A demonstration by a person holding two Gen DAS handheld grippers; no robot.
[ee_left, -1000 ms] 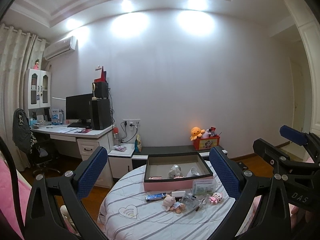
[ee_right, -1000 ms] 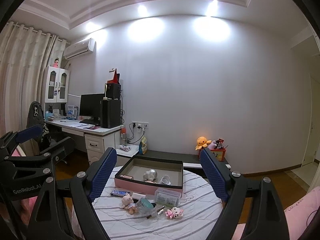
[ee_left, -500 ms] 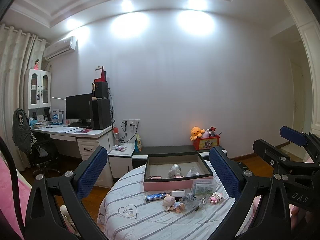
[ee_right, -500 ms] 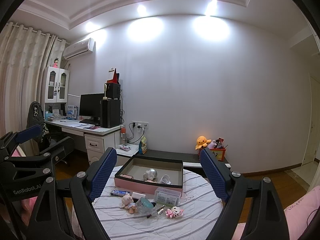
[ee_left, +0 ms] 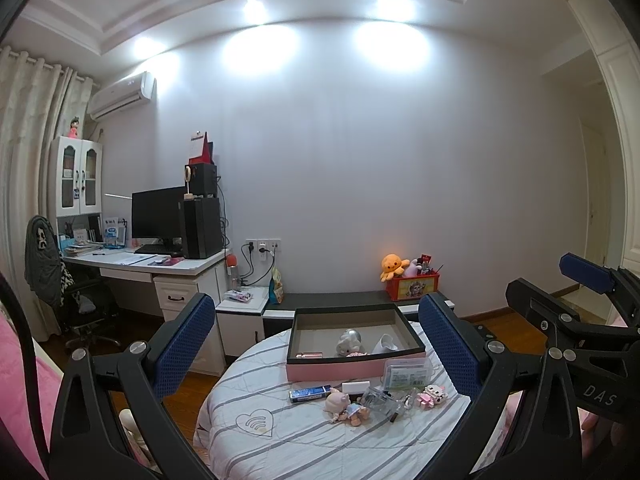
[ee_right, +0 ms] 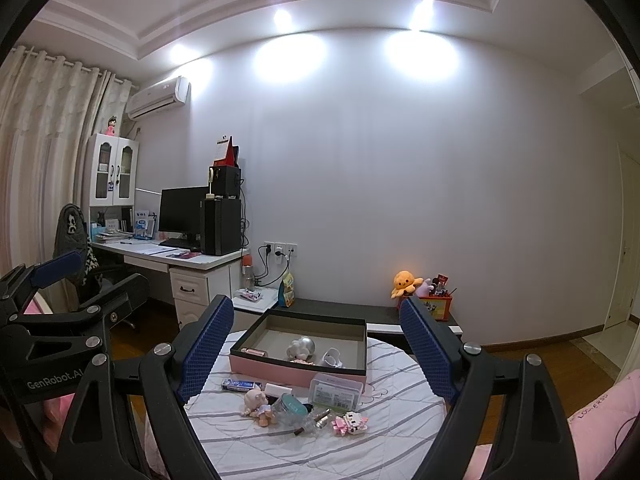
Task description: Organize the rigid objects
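A pink box (ee_left: 354, 370) (ee_right: 280, 372) with a dark rim stands at the far side of a round table with a striped cloth (ee_left: 280, 444) (ee_right: 360, 456). A few small items lie inside it. In front of it lie a blue tube (ee_left: 310, 393) (ee_right: 239, 384), a small doll (ee_left: 344, 404) (ee_right: 258, 402), a clear plastic case (ee_left: 406, 372) (ee_right: 335, 390), a round clear jar (ee_right: 292, 406) and a pink block figure (ee_left: 431, 393) (ee_right: 349, 424). My left gripper (ee_left: 320, 344) and right gripper (ee_right: 316, 344) are both open and empty, held back from the table.
A white desk (ee_left: 160, 268) with a monitor and a chair (ee_left: 72, 300) stands at the left. A low dark bench (ee_left: 340, 300) with a red toy box and an orange plush (ee_left: 394, 266) runs behind the table. Pink bedding (ee_right: 600, 412) lies at the right.
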